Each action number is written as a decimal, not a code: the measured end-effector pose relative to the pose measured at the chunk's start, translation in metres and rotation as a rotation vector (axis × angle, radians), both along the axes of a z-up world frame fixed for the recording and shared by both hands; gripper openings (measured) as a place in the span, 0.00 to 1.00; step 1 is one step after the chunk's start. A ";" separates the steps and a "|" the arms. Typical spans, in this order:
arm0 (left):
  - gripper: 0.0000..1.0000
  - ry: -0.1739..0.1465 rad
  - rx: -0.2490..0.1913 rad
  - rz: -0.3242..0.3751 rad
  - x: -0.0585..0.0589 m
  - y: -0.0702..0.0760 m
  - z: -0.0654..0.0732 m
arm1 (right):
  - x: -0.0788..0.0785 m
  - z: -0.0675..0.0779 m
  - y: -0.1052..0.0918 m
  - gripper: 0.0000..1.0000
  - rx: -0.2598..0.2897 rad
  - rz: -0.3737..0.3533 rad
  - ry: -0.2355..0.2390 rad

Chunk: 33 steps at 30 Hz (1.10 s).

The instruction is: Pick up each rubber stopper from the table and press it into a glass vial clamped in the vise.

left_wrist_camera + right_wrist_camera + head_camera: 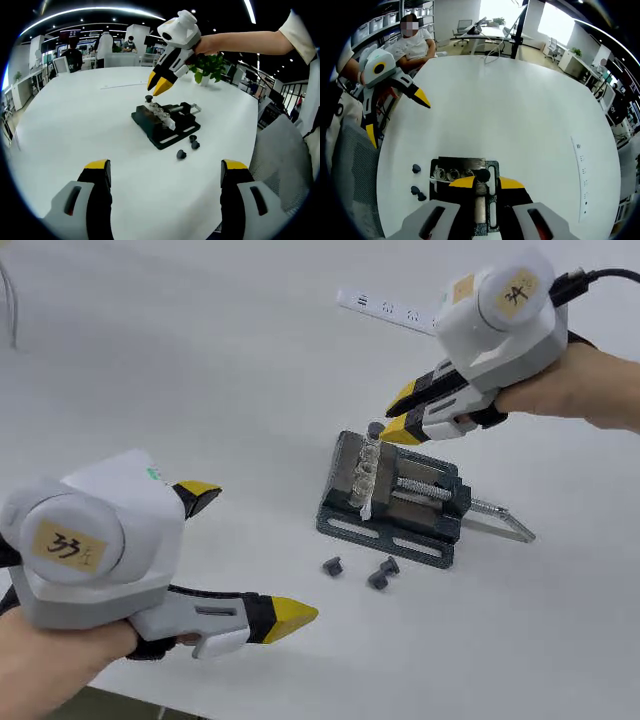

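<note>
Right tongs (398, 418) barely parted, empty, by stopper (376, 428) atop vial (367, 475); best pressed squarely down; left tongs (262, 550) wide, empty.

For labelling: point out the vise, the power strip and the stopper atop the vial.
vise (385, 531), head view, its base.
power strip (388, 310), head view, its top face.
stopper (375, 429), head view, its cap.

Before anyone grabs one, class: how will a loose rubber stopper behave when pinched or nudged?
That rubber stopper looks tiny, so probably very light. Its rounded body may roll on the smooth table. Rubber should grip, not slip.
</note>
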<state>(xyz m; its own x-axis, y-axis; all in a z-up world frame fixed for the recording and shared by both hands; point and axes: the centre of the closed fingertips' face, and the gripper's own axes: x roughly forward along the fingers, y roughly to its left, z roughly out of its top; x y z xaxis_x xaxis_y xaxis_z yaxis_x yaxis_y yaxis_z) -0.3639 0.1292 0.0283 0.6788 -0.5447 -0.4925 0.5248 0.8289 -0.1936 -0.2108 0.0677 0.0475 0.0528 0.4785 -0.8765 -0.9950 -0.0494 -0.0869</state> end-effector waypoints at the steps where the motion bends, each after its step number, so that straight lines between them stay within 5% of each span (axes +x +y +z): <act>1: 0.89 0.000 0.000 0.001 0.001 0.001 0.000 | 0.001 0.003 0.002 0.10 -0.001 0.007 0.006; 14: 0.89 0.006 -0.002 0.011 0.001 0.004 -0.001 | -0.004 -0.005 0.009 0.02 -0.071 0.095 0.049; 33: 0.89 0.021 -0.011 0.012 -0.002 0.004 -0.007 | -0.011 -0.015 0.004 0.00 -0.109 0.107 0.075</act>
